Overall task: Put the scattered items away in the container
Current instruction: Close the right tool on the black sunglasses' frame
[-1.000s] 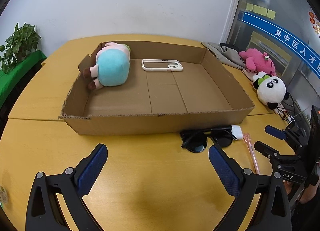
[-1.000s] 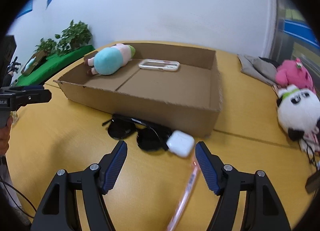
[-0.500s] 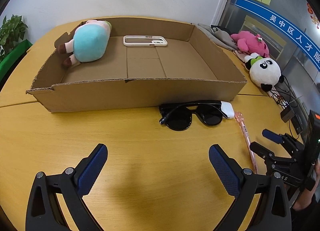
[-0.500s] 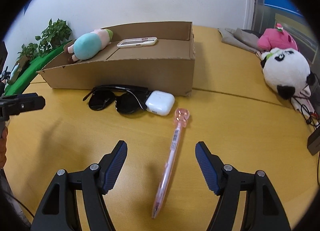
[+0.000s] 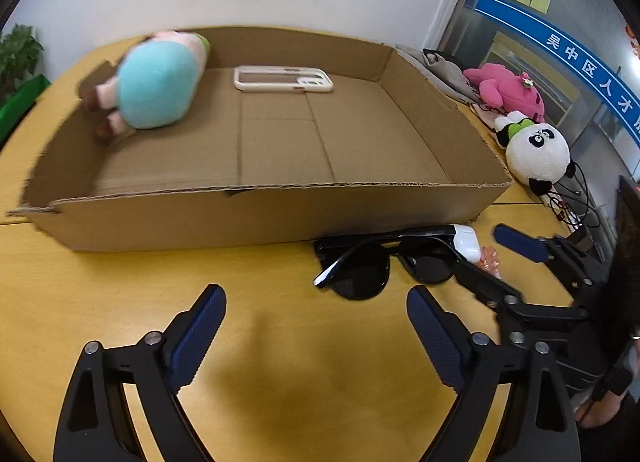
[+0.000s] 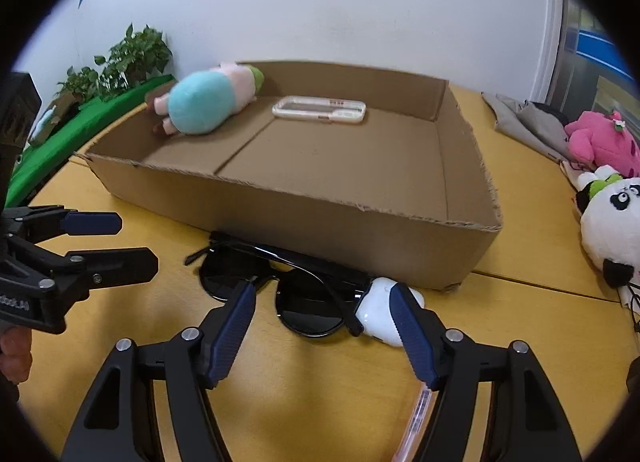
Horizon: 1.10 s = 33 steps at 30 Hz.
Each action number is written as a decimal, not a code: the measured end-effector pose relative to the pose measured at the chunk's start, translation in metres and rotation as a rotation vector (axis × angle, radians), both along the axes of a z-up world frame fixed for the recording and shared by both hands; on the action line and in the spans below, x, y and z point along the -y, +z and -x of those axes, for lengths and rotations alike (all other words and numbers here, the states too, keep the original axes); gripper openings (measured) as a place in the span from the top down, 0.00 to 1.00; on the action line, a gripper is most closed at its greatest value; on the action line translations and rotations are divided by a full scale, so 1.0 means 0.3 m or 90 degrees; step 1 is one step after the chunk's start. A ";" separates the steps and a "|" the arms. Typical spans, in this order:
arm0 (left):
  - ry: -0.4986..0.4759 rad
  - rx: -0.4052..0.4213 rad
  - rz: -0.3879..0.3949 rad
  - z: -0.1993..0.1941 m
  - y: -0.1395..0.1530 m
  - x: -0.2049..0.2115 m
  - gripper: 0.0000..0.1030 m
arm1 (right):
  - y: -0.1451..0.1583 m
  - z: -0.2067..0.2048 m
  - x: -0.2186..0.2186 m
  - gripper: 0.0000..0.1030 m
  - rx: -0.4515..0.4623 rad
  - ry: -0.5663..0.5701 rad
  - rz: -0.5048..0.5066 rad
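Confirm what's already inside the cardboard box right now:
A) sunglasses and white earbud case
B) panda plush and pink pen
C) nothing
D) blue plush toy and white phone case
D: the blue plush toy and the white phone case lie on the floor of the cardboard box, while the sunglasses and earbud case sit on the table in front of it.

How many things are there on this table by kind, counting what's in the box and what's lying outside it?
Plush toys: 3, blue plush, pink plush, panda
Phone case: 1
Sunglasses: 1
Earbud case: 1
Pink pen: 1
Cardboard box: 1
Grey cloth: 1
Total: 9
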<state>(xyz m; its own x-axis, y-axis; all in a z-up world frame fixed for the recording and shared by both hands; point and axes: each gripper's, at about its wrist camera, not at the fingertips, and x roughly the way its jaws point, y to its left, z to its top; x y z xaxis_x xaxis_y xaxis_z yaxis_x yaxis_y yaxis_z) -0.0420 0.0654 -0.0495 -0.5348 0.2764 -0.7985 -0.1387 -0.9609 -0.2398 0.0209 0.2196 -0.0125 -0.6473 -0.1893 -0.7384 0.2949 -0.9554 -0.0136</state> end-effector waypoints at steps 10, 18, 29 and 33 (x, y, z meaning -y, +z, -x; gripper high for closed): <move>-0.050 0.053 0.026 0.105 -0.113 -0.053 0.50 | -0.081 0.017 -0.003 0.92 0.061 0.022 -0.039; -0.077 0.074 -0.019 0.088 -0.119 -0.006 0.83 | -0.061 -0.023 -0.006 0.93 0.069 0.031 -0.002; -0.070 0.093 -0.033 0.012 -0.128 0.086 0.99 | -0.022 -0.069 0.019 1.00 0.063 0.065 -0.001; -0.072 0.075 -0.033 0.000 -0.108 0.111 0.99 | -0.036 -0.081 0.024 0.99 0.078 0.076 0.000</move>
<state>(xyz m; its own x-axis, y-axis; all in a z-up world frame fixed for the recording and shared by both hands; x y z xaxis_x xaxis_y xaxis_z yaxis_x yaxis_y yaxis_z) -0.0420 0.0322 -0.0821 -0.4019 0.3724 -0.8365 -0.2129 -0.9265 -0.3102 0.0451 0.2124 -0.0233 -0.5258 -0.2597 -0.8100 0.4062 -0.9133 0.0291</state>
